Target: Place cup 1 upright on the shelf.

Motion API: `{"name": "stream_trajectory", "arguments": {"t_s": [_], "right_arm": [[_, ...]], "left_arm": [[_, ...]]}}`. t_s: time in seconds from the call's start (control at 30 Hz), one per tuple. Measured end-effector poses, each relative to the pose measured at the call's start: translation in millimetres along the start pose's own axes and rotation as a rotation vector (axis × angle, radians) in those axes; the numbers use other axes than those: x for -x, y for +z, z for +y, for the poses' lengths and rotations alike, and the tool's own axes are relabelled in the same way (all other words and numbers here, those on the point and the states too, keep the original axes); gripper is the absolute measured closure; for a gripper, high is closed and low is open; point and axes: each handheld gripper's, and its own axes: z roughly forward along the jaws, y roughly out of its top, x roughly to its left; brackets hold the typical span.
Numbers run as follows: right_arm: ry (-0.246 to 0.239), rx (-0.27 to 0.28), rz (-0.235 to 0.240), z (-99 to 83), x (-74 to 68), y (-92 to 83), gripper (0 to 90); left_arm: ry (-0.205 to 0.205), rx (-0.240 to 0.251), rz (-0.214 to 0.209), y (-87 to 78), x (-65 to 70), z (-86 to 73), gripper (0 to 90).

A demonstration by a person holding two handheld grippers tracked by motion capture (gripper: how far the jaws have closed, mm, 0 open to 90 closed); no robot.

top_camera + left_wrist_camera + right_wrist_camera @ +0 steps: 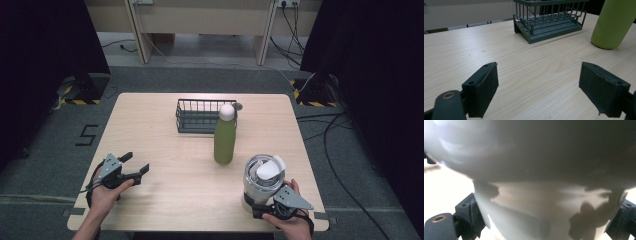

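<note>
The left tongs (136, 163) rest low at the near left part of the tabletop (165, 150), held in the person's left hand (106, 195), with the two jaws spread wide and nothing between them. In the left gripper view the tongs (547, 90) show bare light wood between the black pads (486, 87), and the jaws point toward the middle of the tabletop (461, 57).

The right tongs (250, 204) sit at the near right corner, held in the person's right hand (290, 222), with the grey three-cornered plate on top. Their jaws stand on either side of the narrower lower part of a steel tumbler (261, 182). In the right gripper view the tumbler (544, 207) is blurred and very close, and the black jaws of the tongs (546, 220) flank its base at both sides; whether the pads press on it or only bracket it cannot be told.

The tumbler stands upright near the right front edge, with a clear lid and a white flip piece on top. Just beyond it, toward the centre, a green bottle (225, 137) with a white cap stands upright; its lower body shows at the upper right of the left gripper view (612, 25). Behind the bottle, toward the far edge, lies a dark wire basket (192, 116), also seen ahead in the left gripper view (549, 25). The bottle's cap overlaps the basket's right end in the high view.
</note>
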Motion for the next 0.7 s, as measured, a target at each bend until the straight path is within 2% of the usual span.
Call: {"name": "stream_trajectory", "arguments": {"t_s": [0.33, 0.7], "right_arm": [[0.018, 0.021, -0.024, 10.4, 7.0, 0.5, 10.9], [0.027, 0.055, -0.084, 31.6, 28.1, 5.1, 10.9]], "left_arm": [[-0.003, -0.001, 0.002, -0.5, -0.3, -0.5, 15.4], [-0.004, -0.004, 0.002, 0.1, -0.1, -1.3, 15.4]]}}
